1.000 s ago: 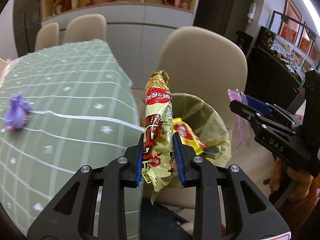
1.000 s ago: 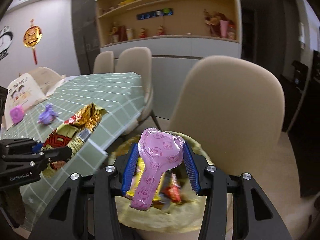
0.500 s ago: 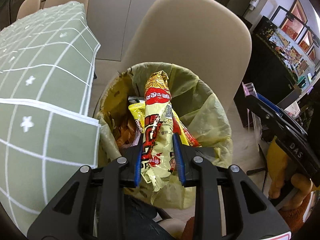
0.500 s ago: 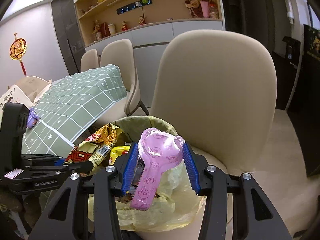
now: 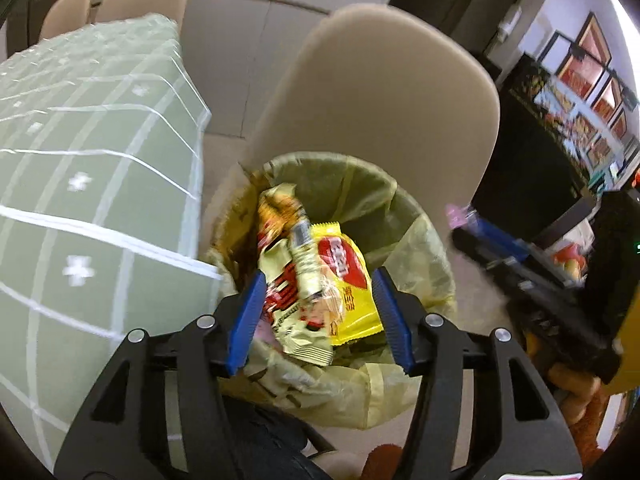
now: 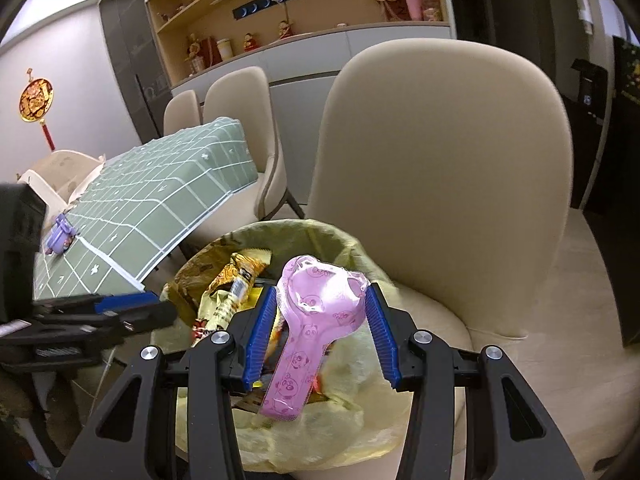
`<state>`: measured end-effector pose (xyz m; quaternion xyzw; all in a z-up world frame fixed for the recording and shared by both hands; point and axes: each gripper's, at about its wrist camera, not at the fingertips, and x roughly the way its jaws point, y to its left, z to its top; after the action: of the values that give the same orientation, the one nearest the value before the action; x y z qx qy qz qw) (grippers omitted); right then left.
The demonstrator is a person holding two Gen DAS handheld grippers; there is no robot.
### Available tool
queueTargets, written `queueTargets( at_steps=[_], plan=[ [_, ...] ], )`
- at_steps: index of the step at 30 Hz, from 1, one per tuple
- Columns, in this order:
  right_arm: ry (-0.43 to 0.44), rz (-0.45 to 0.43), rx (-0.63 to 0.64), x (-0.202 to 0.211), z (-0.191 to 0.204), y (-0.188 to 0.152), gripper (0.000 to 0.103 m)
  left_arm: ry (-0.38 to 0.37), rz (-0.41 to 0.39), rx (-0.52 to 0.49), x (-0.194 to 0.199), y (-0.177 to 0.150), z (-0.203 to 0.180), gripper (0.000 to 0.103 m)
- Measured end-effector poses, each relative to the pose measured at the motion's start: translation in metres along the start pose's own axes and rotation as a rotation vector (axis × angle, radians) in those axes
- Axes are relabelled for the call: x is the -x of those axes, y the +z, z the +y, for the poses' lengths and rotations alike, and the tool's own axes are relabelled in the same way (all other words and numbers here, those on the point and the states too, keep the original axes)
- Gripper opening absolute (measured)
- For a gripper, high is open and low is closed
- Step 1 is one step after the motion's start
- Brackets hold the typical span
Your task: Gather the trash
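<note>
My left gripper point(image 5: 318, 316) is open above a bin lined with a yellowish bag point(image 5: 416, 220). The gold and red snack wrapper point(image 5: 296, 276) is loose between the blue pads, dropping into the bin onto a yellow packet point(image 5: 348, 280). My right gripper point(image 6: 320, 332) is open just above the same bin point(image 6: 340, 240); the pink panda-print wrapper point(image 6: 316, 320) still sits between its spread pads. The left gripper shows in the right wrist view point(image 6: 132, 312).
A beige chair point(image 6: 440, 168) stands behind the bin, which rests on its seat area. The table with a green grid cloth point(image 5: 80, 200) is to the left, with a purple toy point(image 6: 60, 236) on it. More chairs and a shelf stand behind.
Both grippers have opened. The left one let go of the gold and red wrapper, which is falling into the bin. The right jaws have spread around the pink wrapper.
</note>
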<state>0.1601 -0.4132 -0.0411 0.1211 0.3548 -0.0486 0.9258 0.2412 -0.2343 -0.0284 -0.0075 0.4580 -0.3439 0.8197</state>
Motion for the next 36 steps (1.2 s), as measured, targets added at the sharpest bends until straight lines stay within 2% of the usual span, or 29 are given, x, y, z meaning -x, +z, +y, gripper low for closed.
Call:
queueTargets(
  at_steps=[4, 6, 8, 11, 14, 16, 18, 21, 25, 27, 28, 32, 36],
  plan=[
    [0.031, 0.023, 0.037, -0.017, 0.023, 0.001, 0.044, 0.017, -0.107, -0.007, 0.040, 0.000, 0.007, 0.061],
    [0.052, 0.034, 0.063, -0.027, 0.037, 0.002, 0.044, 0.033, -0.149, -0.010, 0.058, 0.001, 0.011, 0.061],
    [0.059, 0.044, 0.097, -0.038, 0.051, 0.004, 0.044, 0.057, -0.173, -0.007, 0.071, 0.001, 0.018, 0.066],
    [0.020, 0.100, 0.180, -0.065, 0.070, 0.001, 0.044, 0.097, -0.186, 0.016, 0.087, -0.008, 0.033, 0.067],
    [-0.038, 0.244, 0.246, -0.102, 0.080, -0.012, 0.044, 0.138, -0.184, 0.044, 0.102, -0.022, 0.050, 0.067],
    [-0.060, 0.300, 0.258, -0.113, 0.080, -0.017, 0.044, 0.170, -0.198, 0.062, 0.112, -0.032, 0.058, 0.074],
    [-0.060, 0.318, 0.237, -0.114, 0.078, -0.016, 0.044, 0.192, -0.217, 0.077, 0.127, -0.044, 0.066, 0.079],
    [-0.081, 0.326, 0.236, -0.112, 0.079, -0.015, 0.044, 0.222, -0.229, 0.091, 0.140, -0.056, 0.071, 0.079],
    [-0.069, 0.312, 0.207, -0.101, 0.077, -0.016, 0.048, 0.249, -0.234, 0.113, 0.156, -0.077, 0.078, 0.080],
    [-0.044, 0.245, 0.161, -0.082, 0.074, -0.014, 0.056, 0.261, -0.239, 0.123, 0.163, -0.086, 0.082, 0.080],
    [-0.036, 0.228, 0.148, -0.075, 0.073, -0.013, 0.056, 0.270, -0.244, 0.130, 0.168, -0.091, 0.084, 0.080],
    [-0.010, 0.155, 0.085, -0.032, 0.072, -0.012, 0.056, 0.299, -0.278, 0.145, 0.187, -0.112, 0.085, 0.080],
    [0.007, 0.071, 0.055, 0.033, 0.086, -0.024, 0.056, 0.331, -0.323, 0.123, 0.209, -0.135, 0.078, 0.080]
  ],
)
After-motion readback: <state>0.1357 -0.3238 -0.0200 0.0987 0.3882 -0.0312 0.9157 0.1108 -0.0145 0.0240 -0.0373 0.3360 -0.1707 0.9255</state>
